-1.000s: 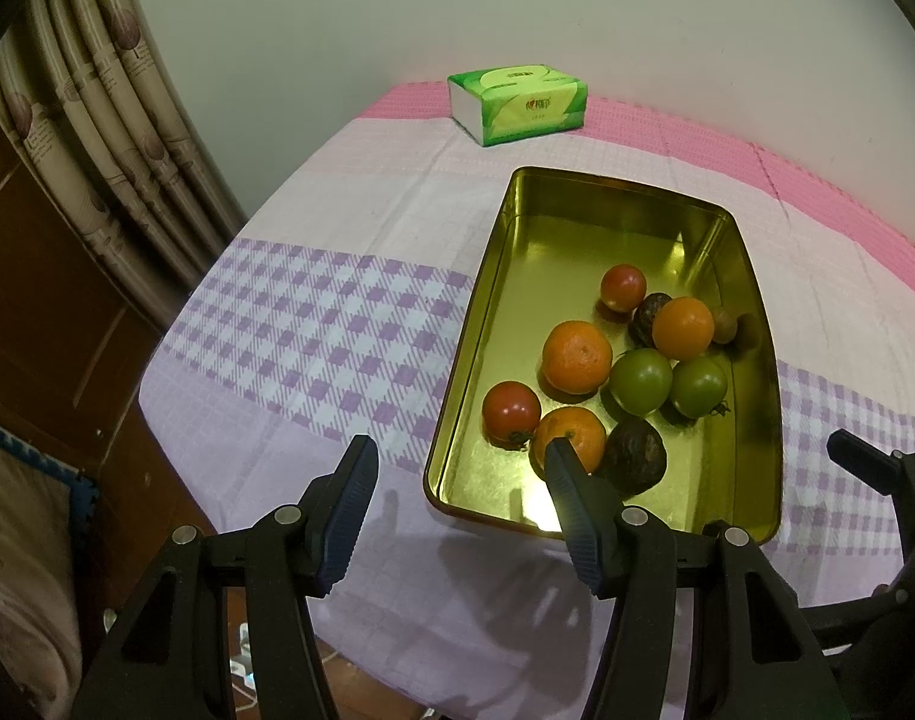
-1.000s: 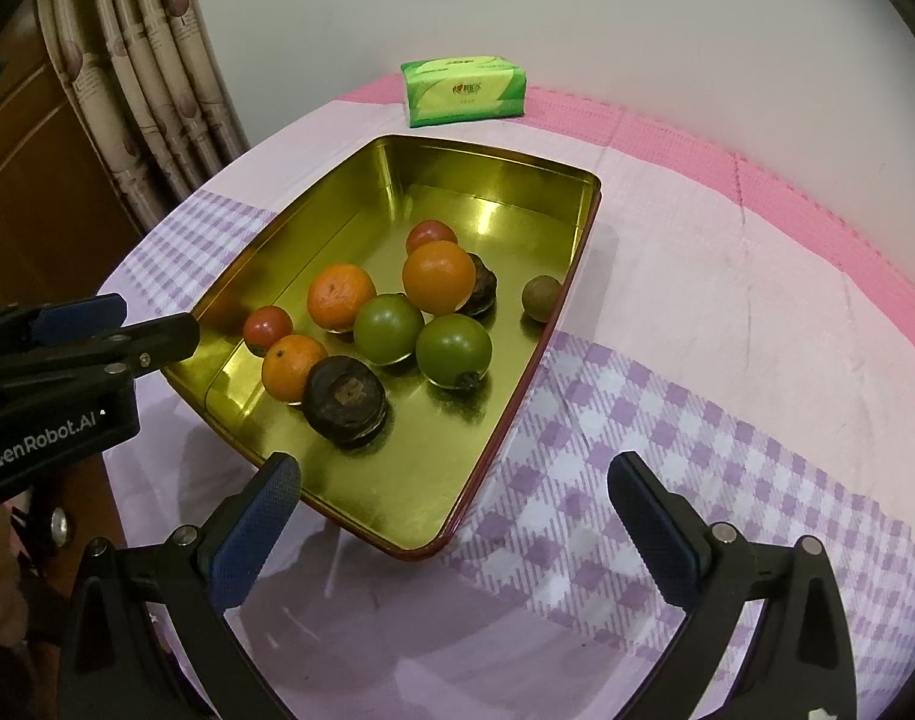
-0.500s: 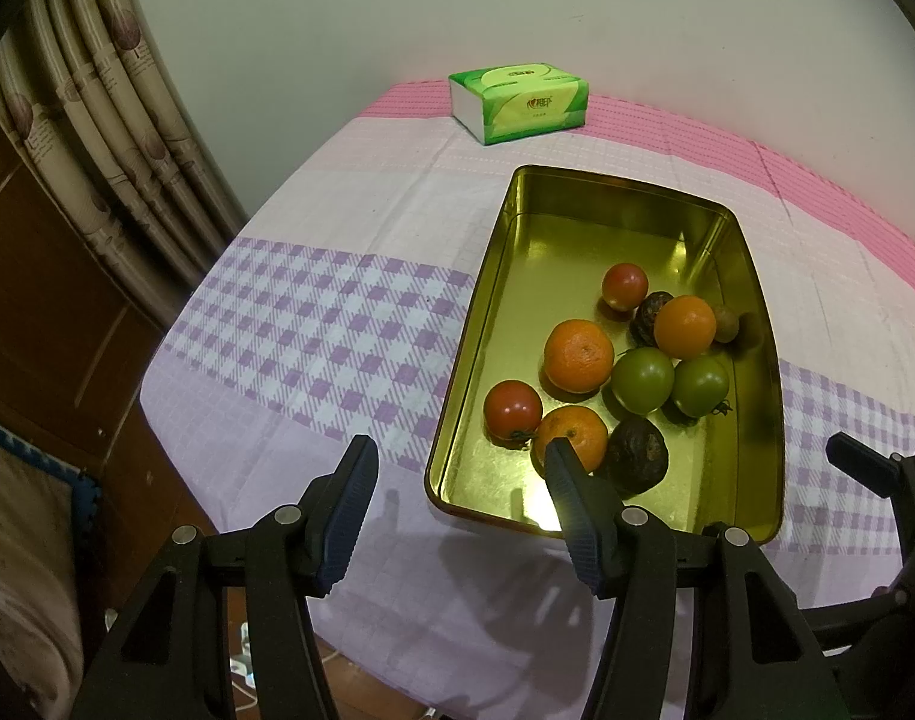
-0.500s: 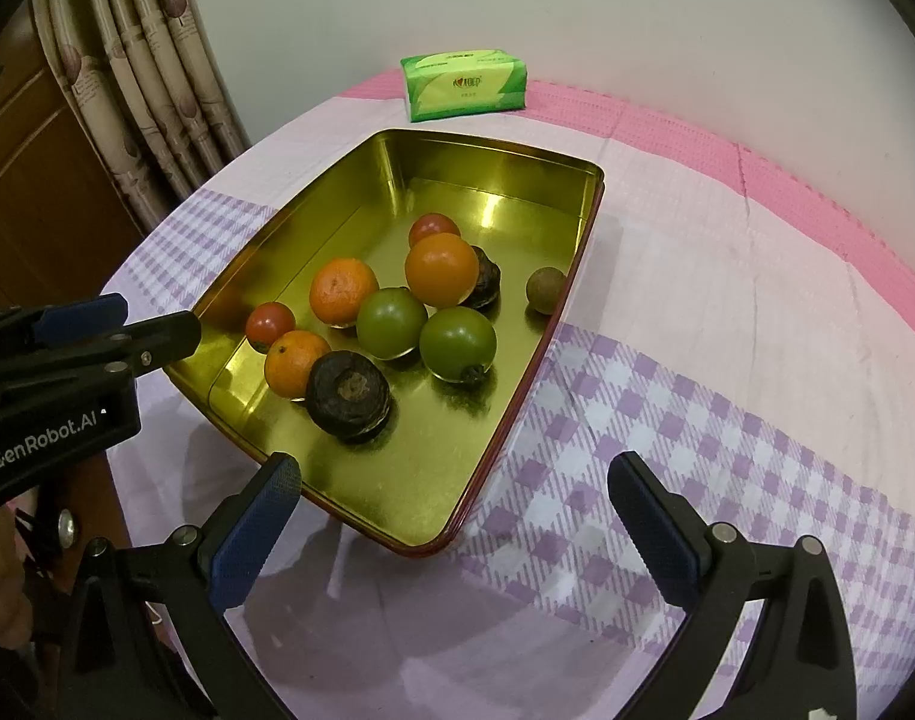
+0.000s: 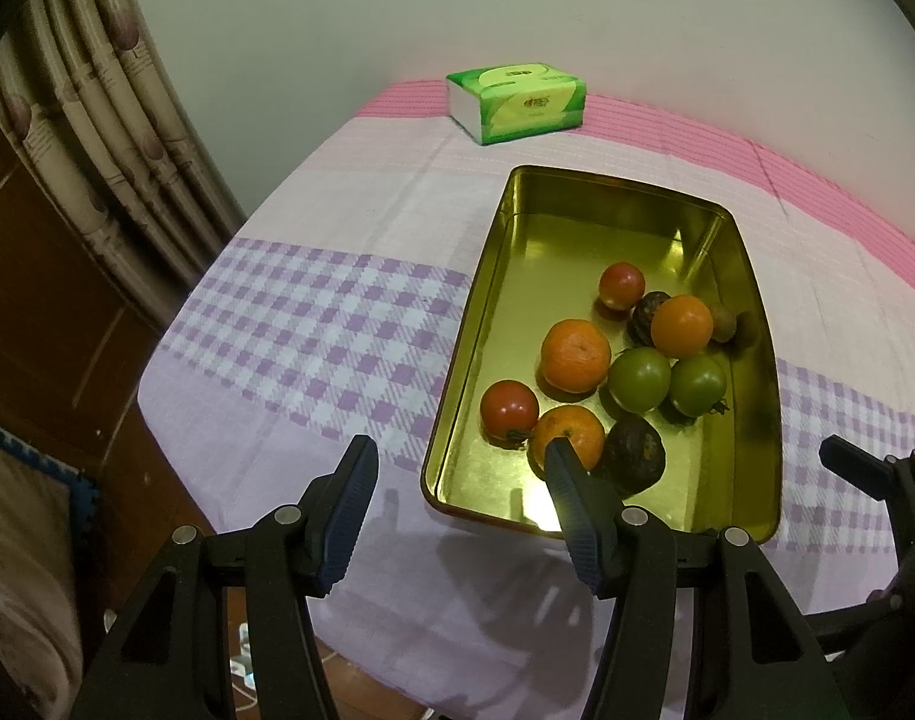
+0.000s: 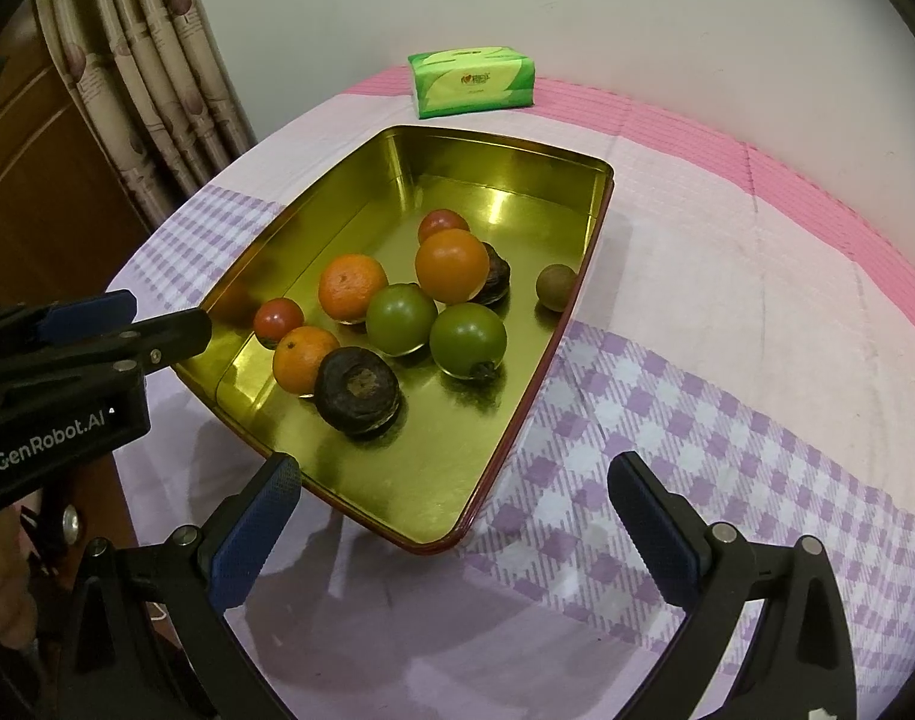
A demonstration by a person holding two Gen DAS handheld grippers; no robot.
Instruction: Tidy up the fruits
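Note:
A gold metal tray (image 5: pixel 499 276) (image 6: pixel 349 204) holds several fruits: oranges (image 5: pixel 576 356) (image 6: pixel 452 265), two green tomatoes (image 5: pixel 639 378) (image 6: pixel 468 337), two red tomatoes (image 5: pixel 509 408) (image 6: pixel 279 320), dark wrinkled fruits (image 5: pixel 635 455) (image 6: pixel 357 388) and a small brown fruit (image 6: pixel 556 287). My left gripper (image 5: pixel 460 483) is open and empty over the tray's near left corner. My right gripper (image 6: pixel 454 495) is open and empty above the tray's near edge. The left gripper also shows in the right wrist view (image 6: pixel 127 324) at the left.
A green tissue pack (image 5: pixel 516 102) (image 6: pixel 473 82) lies at the table's far side by the wall. The table has a pink and purple checked cloth (image 5: pixel 313 324). Curtains (image 5: pixel 97 138) and a wooden door stand to the left, past the table edge.
Both views have crept slightly closer to the tray. The fruits have not moved and both grippers stay open.

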